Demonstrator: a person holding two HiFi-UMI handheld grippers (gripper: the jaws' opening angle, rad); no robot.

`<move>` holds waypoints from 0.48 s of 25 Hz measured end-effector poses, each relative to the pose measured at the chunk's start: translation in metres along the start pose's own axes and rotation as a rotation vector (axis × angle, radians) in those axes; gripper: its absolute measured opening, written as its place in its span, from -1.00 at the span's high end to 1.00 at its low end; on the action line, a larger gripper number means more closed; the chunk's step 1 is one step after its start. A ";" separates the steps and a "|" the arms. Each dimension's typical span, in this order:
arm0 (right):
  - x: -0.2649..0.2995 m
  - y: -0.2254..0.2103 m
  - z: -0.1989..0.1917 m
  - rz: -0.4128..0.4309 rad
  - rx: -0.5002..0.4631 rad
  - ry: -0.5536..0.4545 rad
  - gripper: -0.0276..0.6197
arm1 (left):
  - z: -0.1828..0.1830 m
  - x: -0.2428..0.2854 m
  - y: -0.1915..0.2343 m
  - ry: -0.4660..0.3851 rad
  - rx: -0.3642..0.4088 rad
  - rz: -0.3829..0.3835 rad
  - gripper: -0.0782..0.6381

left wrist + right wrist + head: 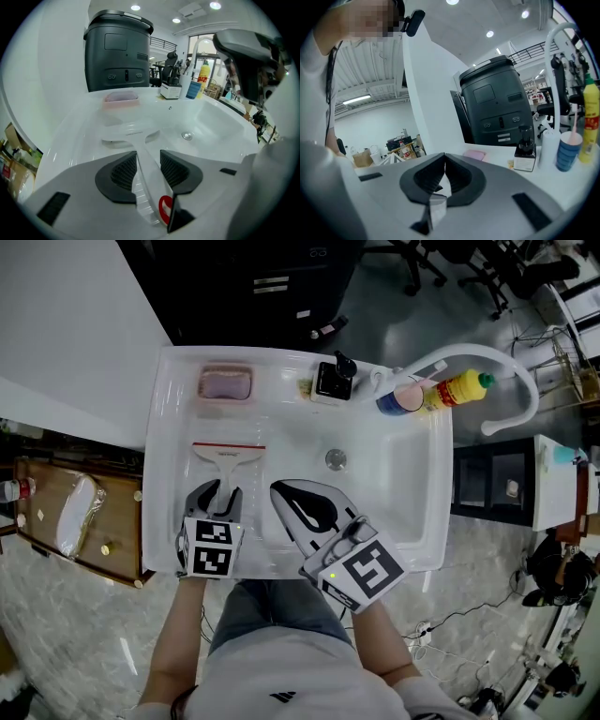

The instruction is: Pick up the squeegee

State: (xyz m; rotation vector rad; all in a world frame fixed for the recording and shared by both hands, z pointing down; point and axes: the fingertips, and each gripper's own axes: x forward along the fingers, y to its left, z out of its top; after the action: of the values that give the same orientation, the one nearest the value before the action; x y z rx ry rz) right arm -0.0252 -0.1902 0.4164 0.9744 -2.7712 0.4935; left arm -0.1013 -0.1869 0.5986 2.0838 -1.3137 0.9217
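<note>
A white squeegee [228, 461] with a red-edged blade lies flat on the left part of the white sink [161, 427], handle toward me. My left gripper [221, 489] points steeply down over that handle. In the left gripper view the squeegee [127, 134] runs away from me, and its handle passes between the dark pads [123, 172] of the left gripper [148, 157]; the jaws stand wide and do not press on it. My right gripper [281, 491] hovers over the basin just right of the squeegee, with nothing in it. In its own view the right gripper [444, 157] has its fingertips together.
Along the sink's back edge stand a pink soap dish [225, 383], a black pump bottle [334, 379], a blue cup [401, 398] and a yellow bottle [457, 388]. A white faucet [489, 358] arches at the right. The drain [336, 459] is mid-basin. A wooden cabinet [75, 521] stands left.
</note>
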 end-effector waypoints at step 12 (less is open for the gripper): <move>-0.006 -0.005 -0.002 -0.003 0.002 0.002 0.88 | -0.001 0.005 0.006 0.029 -0.095 0.019 0.38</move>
State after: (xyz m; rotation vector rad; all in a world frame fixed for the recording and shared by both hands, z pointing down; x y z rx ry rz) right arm -0.0172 -0.1892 0.4182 0.9781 -2.7676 0.4967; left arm -0.1052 -0.1914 0.6029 1.9819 -1.3382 0.8766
